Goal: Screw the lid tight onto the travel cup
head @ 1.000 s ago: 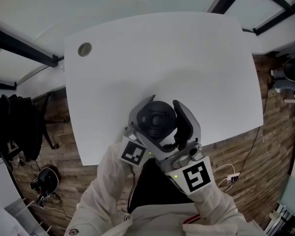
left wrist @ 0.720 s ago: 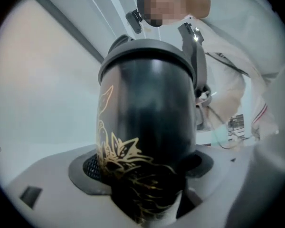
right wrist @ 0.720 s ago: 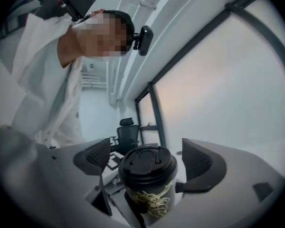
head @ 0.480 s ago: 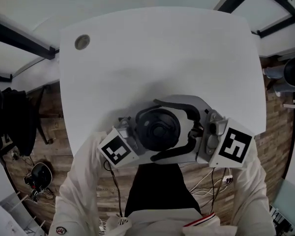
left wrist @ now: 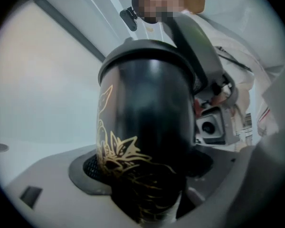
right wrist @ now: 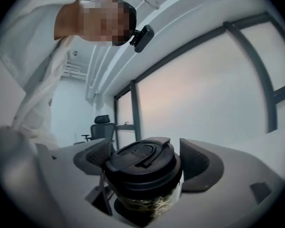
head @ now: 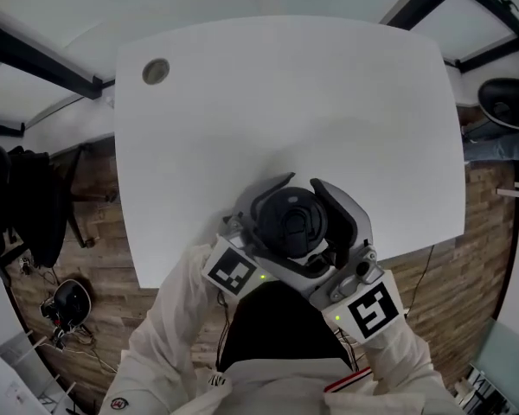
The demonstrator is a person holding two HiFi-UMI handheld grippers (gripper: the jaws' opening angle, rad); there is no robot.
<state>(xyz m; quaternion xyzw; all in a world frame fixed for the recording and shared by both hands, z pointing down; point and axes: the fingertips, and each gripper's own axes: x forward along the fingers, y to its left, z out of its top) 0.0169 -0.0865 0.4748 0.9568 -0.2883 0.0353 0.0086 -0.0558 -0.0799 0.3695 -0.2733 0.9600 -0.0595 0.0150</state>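
The travel cup point(left wrist: 142, 122) is black with a gold leaf pattern and is held off the white table point(head: 285, 102), near its front edge. My left gripper point(left wrist: 145, 175) is shut on the cup's lower body, one pad on each side. The black lid point(right wrist: 141, 161) sits on top of the cup; from above, the lid point(head: 292, 219) shows its flip tab. My right gripper point(right wrist: 145, 159) comes in from the lower right and is shut on the lid, with its ribbed pads point(right wrist: 94, 156) against the rim. In the head view the cup's body is hidden under the lid.
A round grey cable grommet point(head: 156, 70) sits in the table's far left corner. Wood floor lies around the table, with dark bags point(head: 22, 206) and cables point(head: 69, 305) on the left. An office chair point(right wrist: 100, 125) stands far behind.
Half a second ago my right gripper had swung round the lid to the right side; now it is back at the lower right. My left gripper has kept its hold on the cup.
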